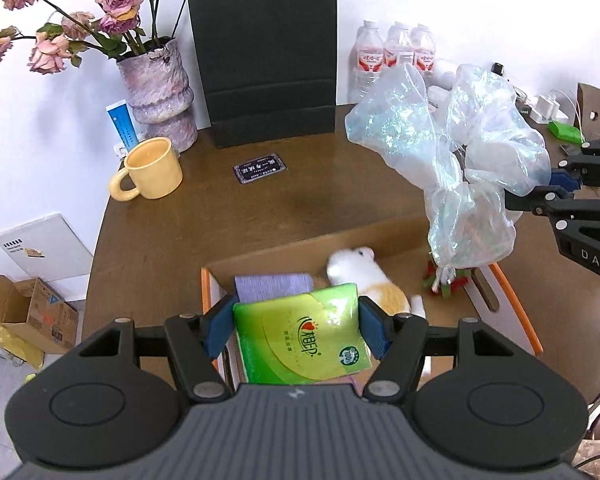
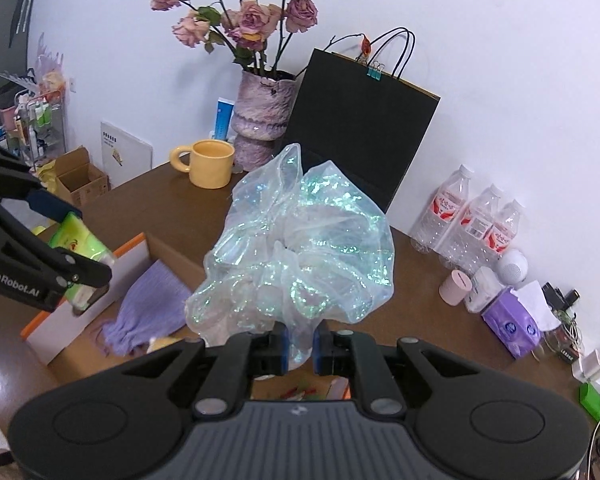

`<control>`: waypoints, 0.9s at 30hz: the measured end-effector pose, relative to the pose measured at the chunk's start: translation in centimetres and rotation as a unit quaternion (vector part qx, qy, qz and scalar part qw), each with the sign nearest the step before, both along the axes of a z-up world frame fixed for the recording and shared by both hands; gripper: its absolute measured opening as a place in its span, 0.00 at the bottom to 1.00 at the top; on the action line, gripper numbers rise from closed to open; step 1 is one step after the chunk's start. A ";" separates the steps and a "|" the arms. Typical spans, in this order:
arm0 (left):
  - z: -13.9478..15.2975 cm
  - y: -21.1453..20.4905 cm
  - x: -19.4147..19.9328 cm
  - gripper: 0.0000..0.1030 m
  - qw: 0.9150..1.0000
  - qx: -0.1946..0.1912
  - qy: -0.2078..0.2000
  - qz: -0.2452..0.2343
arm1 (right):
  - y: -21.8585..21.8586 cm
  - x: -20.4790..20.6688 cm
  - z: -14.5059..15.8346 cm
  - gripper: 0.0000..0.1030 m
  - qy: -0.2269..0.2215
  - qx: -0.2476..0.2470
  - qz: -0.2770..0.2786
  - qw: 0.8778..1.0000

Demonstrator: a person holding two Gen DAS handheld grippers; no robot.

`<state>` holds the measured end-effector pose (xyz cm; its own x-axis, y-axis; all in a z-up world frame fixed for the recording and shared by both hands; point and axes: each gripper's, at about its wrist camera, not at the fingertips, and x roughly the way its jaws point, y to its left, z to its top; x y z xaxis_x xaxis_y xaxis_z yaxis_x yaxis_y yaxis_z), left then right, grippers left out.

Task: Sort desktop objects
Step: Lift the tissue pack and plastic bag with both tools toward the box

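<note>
The left gripper (image 1: 296, 326) pinches a green tissue pack (image 1: 302, 338) above the cardboard box (image 1: 260, 260); the right gripper (image 2: 300, 346) clamps an iridescent wrapped bouquet (image 2: 296, 240) over the box, yellow mug (image 1: 150, 168) farther back on the worktop (image 1: 260, 208)

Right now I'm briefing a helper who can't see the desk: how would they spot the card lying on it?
Start at the tall black paper bag standing against the wall on the brown table. Just in front of its base lies the card, flat on the wood. It is small, dark, rectangular with pale print, unlike the yellow mug to its left.
</note>
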<state>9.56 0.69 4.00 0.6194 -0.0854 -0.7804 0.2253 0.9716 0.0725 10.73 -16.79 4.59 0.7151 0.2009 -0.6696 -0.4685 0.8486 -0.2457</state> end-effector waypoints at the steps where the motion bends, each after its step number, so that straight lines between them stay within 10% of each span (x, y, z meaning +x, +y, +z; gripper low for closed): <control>1: 0.0 0.0 -0.7 0.64 1.000 -0.002 -0.002 -0.001 | -0.1 -0.7 -0.2 0.10 0.001 0.001 0.000 1.000; 27: -6.8 -0.4 -15.0 0.64 0.999 -0.011 0.020 -0.043 | -1.8 -17.9 -6.7 0.10 0.076 -0.004 0.038 0.996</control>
